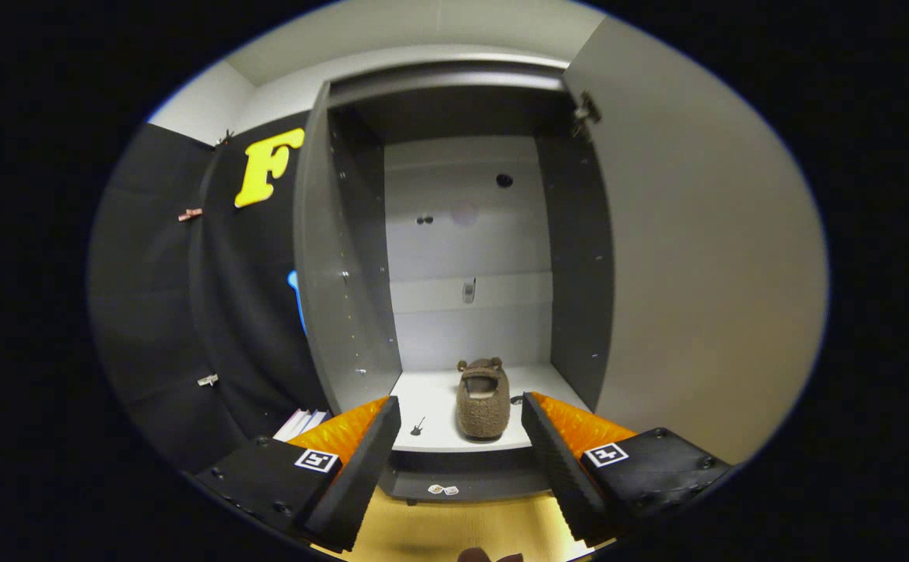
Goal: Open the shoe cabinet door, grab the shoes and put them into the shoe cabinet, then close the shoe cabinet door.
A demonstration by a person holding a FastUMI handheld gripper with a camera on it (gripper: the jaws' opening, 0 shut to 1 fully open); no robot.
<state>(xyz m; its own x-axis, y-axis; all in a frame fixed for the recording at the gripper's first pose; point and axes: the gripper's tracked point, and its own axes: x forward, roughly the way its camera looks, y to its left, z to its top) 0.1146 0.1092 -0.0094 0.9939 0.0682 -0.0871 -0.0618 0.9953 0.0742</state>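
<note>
The shoe cabinet (345, 257) stands open just ahead, and you can look right into it. Its door (704, 257) is swung out wide on the right side, with a hinge (586, 109) at the top corner. One fuzzy brown shoe (483, 400) sits on the white bottom shelf (431, 394) inside the cabinet. The shoe is near the front edge of the shelf, and its open part faces the back wall. It looks like a slipper with two little ears at the far end. The tongs (461, 425) are open wide and hold nothing. The two fingers (361, 460) point at the cabinet, and the shoe shows in the gap between them, a bit beyond the tips. It does not touch either finger. A tiny dark thing (417, 426) lies on the shelf left of the shoe, too small to tell what it is. Two small stickers (443, 489) sit on the dark base under the shelf. The yellow floor (454, 531) is below the tongs.
</note>
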